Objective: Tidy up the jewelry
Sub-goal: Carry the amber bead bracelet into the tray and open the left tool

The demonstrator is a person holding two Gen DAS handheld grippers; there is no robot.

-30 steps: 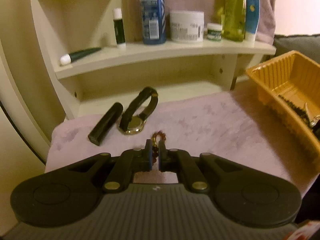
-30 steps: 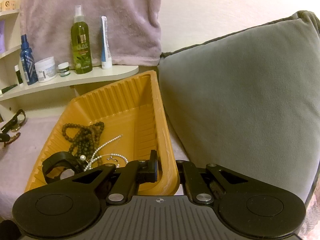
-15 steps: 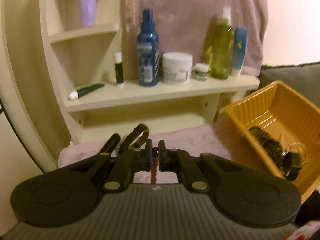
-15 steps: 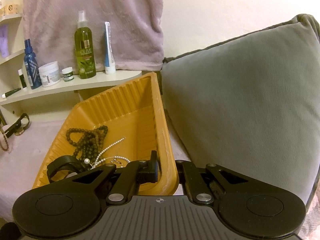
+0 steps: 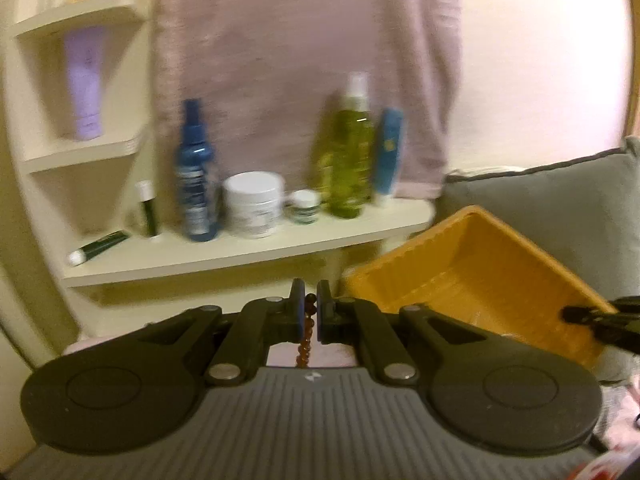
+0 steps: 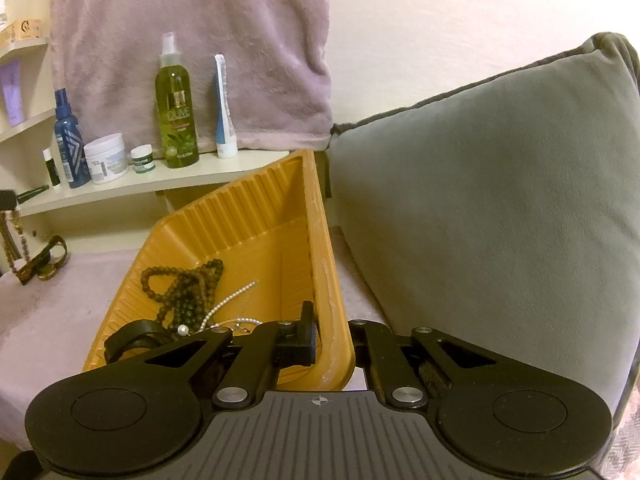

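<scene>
My left gripper (image 5: 308, 307) is shut on a brown bead bracelet (image 5: 305, 332), which hangs down between the fingers, lifted off the cloth. The orange tray (image 5: 472, 264) lies to its right. My right gripper (image 6: 331, 334) is shut on the near rim of the orange tray (image 6: 325, 264). Inside the tray lie a dark bead necklace (image 6: 184, 288), a pearl strand (image 6: 230, 300) and a black band (image 6: 132, 338). A black and gold watch (image 6: 44, 262) lies on the pink cloth left of the tray. The bracelet also shows hanging at the far left of the right wrist view (image 6: 12, 240).
A cream shelf (image 6: 152, 182) behind holds a blue bottle (image 6: 70, 144), a white jar (image 6: 105, 158), a green spray bottle (image 6: 176, 108) and a tube (image 6: 223, 108). A pink towel (image 6: 192, 40) hangs above. A grey cushion (image 6: 480, 208) stands right of the tray.
My left gripper has risen from the cloth with the bracelet and swung right toward the tray. My right gripper has kept its hold on the tray rim.
</scene>
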